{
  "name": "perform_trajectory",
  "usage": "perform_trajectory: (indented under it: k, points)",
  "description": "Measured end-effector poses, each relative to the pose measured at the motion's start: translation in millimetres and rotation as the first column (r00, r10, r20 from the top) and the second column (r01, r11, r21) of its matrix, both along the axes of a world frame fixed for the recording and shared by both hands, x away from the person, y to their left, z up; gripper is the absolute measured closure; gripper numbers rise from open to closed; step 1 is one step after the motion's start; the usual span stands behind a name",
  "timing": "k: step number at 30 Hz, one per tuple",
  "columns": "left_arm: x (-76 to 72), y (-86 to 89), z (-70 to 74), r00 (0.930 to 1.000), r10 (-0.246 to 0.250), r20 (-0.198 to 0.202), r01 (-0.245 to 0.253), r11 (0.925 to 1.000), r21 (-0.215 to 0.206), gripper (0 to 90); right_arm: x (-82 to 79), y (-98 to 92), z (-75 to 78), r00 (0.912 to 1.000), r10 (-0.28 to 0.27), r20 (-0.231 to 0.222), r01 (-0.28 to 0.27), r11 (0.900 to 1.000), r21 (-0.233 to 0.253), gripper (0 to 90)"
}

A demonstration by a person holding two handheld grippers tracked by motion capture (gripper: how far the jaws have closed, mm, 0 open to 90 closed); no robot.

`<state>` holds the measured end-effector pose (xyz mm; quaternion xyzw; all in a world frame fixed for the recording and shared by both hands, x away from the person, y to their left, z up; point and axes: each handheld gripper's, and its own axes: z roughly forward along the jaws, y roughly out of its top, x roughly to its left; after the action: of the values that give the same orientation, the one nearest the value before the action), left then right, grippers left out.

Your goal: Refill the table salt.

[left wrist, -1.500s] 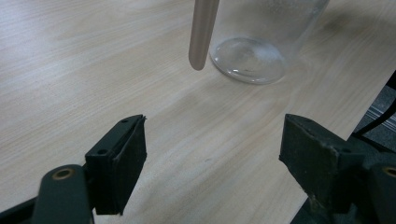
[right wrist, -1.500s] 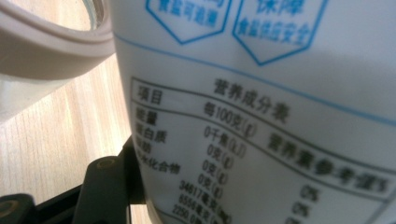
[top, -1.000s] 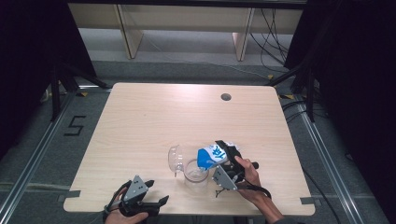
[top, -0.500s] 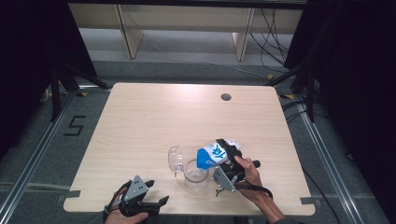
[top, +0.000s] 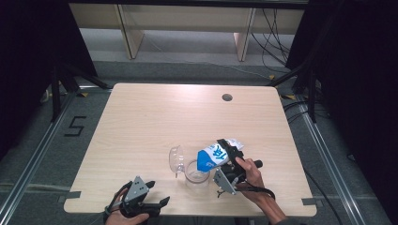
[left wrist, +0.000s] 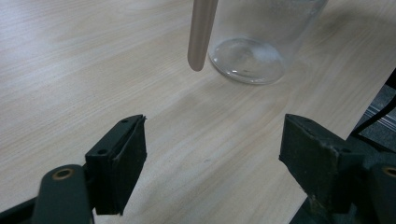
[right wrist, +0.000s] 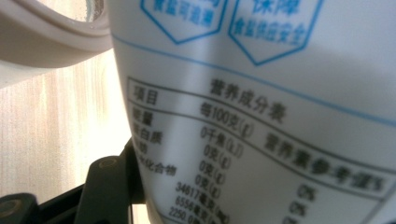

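One table [top: 141, 122] is seen, with one round hole [top: 227, 97] in its top. On it are counted one glass jar [top: 195, 174], one clear lid [top: 176, 158] beside it and one blue-and-white bag [top: 213, 156]; the jar [left wrist: 247, 60] is also seen in the left gripper view and the bag [right wrist: 261, 112] in the right gripper view. Two grippers are counted, a left [top: 152, 206] and a right [top: 230, 157], each held by one hand, and one floor mark, a "5" [top: 75, 125], is seen beside the table.

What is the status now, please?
Right tool shut on salt bag, tilted over glass jar. Left tool open, idle. Path clear.
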<state>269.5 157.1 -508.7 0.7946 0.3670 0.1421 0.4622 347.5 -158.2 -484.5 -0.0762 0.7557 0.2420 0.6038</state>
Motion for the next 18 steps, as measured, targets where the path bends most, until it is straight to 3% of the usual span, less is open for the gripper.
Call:
perform_trajectory:
  k: [6, 8, 11, 12, 18]
  points:
    - [-0.2, -0.2, 0.0, 1.0000, 0.000, -0.003, 0.000, 1.0000, -0.003, 22.4, 0.0, 0.5, 0.4, 0.9998, 0.005, 0.018, -0.004, 1.000, -0.022, 41.5]
    - [0.7, 1.2, 1.0, 0.9999, -0.013, 0.011, 0.013, 0.9997, 0.019, 22.4, 0.0, 0.6, -0.2, 0.9998, 0.005, 0.021, -0.004, 1.000, -0.026, 41.5]
    - [0.8, 1.0, 0.9, 0.9999, -0.013, 0.009, 0.013, 0.9998, 0.017, 22.4, -0.4, 0.8, -0.6, 0.9997, 0.006, 0.025, -0.005, 0.999, -0.034, 41.7]
    - [0.1, -0.7, -0.3, 1.0000, 0.000, 0.001, 0.000, 1.0000, -0.009, 22.4, -0.7, 0.8, -0.3, 0.9996, 0.003, 0.028, -0.002, 0.999, -0.037, 41.7]
    - [0.2, 0.4, 0.4, 1.0000, -0.007, 0.004, 0.007, 1.0000, 0.007, 22.4, -1.7, 2.1, -0.3, 0.9990, 0.010, 0.044, -0.008, 0.999, -0.054, 41.8]
